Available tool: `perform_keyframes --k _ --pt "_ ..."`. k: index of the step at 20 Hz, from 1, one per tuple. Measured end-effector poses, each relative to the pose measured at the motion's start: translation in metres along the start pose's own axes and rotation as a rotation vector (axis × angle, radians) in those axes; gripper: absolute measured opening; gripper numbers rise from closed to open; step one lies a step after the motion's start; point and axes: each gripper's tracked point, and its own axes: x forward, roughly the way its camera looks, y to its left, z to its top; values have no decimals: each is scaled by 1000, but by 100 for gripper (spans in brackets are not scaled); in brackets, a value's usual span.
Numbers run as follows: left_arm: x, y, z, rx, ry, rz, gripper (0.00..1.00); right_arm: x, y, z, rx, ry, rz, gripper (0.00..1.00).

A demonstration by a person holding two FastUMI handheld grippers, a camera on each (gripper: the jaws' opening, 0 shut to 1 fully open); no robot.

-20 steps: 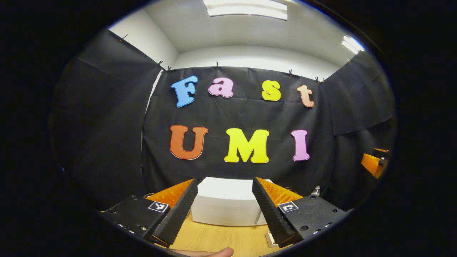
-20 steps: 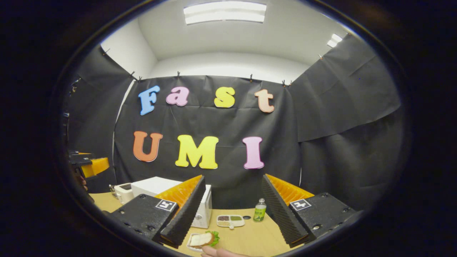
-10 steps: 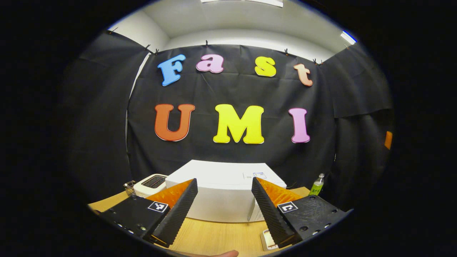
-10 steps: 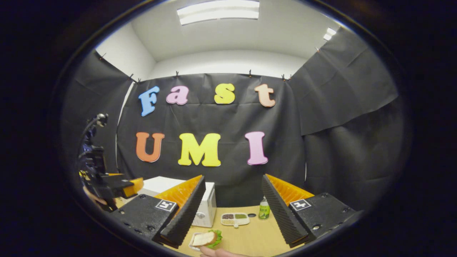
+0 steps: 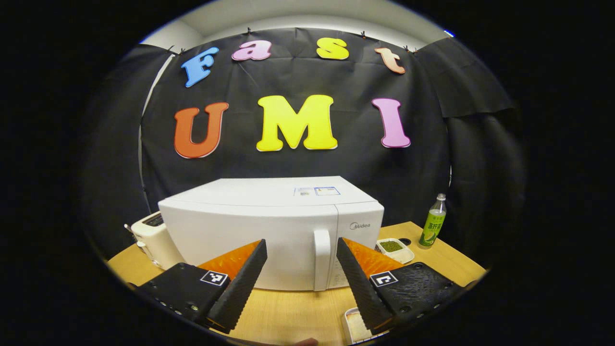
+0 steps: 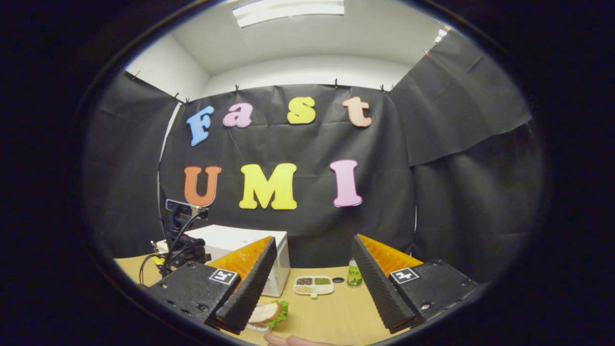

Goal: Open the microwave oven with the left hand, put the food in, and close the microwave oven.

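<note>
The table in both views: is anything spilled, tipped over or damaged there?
Nothing stands out. The microwave is shut and level, the green bottle stands upright, and the sandwich lies on its tray, nothing spilled on the table.

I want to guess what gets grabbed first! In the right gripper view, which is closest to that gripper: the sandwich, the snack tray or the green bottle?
1. Sandwich: nearest, low by the right gripper's left finger.
2. Snack tray: farther back, mid-table.
3. Green bottle: slightly beyond the tray, to its right.
</note>
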Motion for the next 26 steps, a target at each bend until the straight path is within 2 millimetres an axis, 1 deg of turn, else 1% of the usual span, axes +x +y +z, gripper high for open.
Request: perform_keyframes --k 1,2,3,4,6,7,8,9,10,11,13,14,15,16,17,18,19,20,21,22,23,24,25,26 --pt "8 -4 -8 -5 12 2 91 2 -5 -3 -3 7 6 100" --pt "16 -9 -16 -18 25 -1 91 5 -10 -6 -5 10 4 100" --pt "23 -13 -24 -30 39 -7 84 6 -16 -9 -6 11 1 100" --pt "30 -16 -31 -36 54 -9 91 7 -21 -13 -6 9 -1 100" --pt "42 -13 -43 -31 70 21 90 9 -30 -19 -13 9 -7 100" --pt "47 -17 -45 -37 68 3 88 9 -34 -22 -13 9 -8 100" --pt "54 -24 -47 -42 62 -21 86 9 -38 -24 -12 6 -9 100" --pt "59 -29 -54 -44 69 -33 81 9 -42 -25 -12 4 -12 100" --pt "61 -28 -57 -44 69 -30 65 10 -46 -27 -15 0 -18 100" --pt "61 -24 -58 -24 60 -7 73 11 -50 -28 -19 -2 -24 100" --pt "64 -24 -57 -5 15 9 65 9 -54 -32 -19 -5 -28 100" --pt "64 -23 -58 -18 -8 10 63 7 -56 -34 -16 -4 -24 100" --pt "63 -21 -59 -33 -15 7 45 5 -57 -36 -12 -1 -23 100" --pt "64 -15 -62 -35 -9 13 42 6 -60 -39 -9 2 -24 100" --pt "71 -16 -64 -41 -7 1 31 5 -62 -41 -5 5 -26 100" --pt "66 -17 -64 -26 9 -8 23 5 -66 -43 -2 11 -33 100" --pt "64 -17 -63 -13 8 -16 23 5 -69 -44 2 15 -42 100" --pt "63 -16 -64 -6 12 -22 18 4 -70 -46 5 18 -47 100" --pt "65 -16 -64 -12 6 -31 18 4 -71 -46 6 18 -52 100" --pt "61 -17 -65 -16 12 -41 11 2 -71 -47 7 17 -52 92" --pt "60 -17 -64 -21 8 -46 11 -1 -71 -47 9 21 -52 100" --pt "59 -17 -65 -24 8 -49 11 -3 -70 -49 9 23 -46 92" --pt "58 -17 -65 -25 -1 -57 10 -5 -68 -46 8 18 -41 100" --pt "50 -17 -65 -34 2 -65 10 -7 -68 -44 4 13 -40 92"
